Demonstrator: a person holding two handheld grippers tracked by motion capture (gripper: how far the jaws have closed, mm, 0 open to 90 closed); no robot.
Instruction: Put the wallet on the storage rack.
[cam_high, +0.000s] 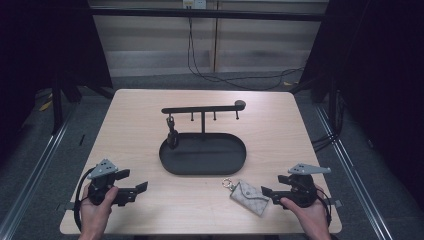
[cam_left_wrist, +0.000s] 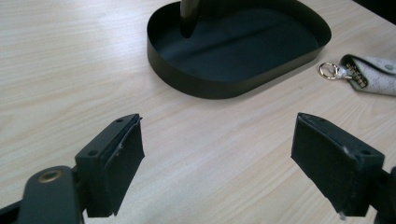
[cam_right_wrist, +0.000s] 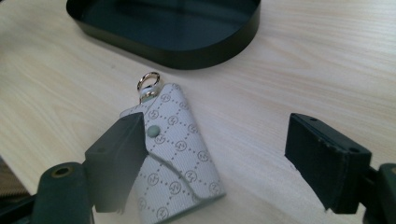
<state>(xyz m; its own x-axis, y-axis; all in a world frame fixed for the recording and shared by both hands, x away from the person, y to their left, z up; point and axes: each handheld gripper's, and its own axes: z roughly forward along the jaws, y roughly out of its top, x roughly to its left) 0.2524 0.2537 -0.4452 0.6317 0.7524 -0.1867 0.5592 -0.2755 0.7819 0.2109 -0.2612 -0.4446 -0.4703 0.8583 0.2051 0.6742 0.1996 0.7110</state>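
Observation:
A beige patterned key pouch (cam_high: 249, 197) with a gold ring (cam_high: 227, 183) lies flat on the wooden table, just in front of the black oval tray (cam_high: 202, 170). My right gripper (cam_high: 272, 185) is at the pouch's right end. In the right gripper view the right gripper (cam_right_wrist: 215, 154) is open; the pouch (cam_right_wrist: 182, 158) lies beside and partly under one jaw, and the other jaw stands well clear. My left gripper (cam_high: 136, 180) is at the front left, open with nothing between its jaws (cam_left_wrist: 217, 158). A dark key holder (cam_high: 172, 134) hangs from the tray's hook bar (cam_high: 202, 109).
The tray's wall (cam_left_wrist: 210, 86) rises ahead of the left gripper, with the pouch (cam_left_wrist: 373, 74) off to its right. Bare tabletop lies around both hands. The table's front edge is close under the hands. Cables trail on the floor behind the table.

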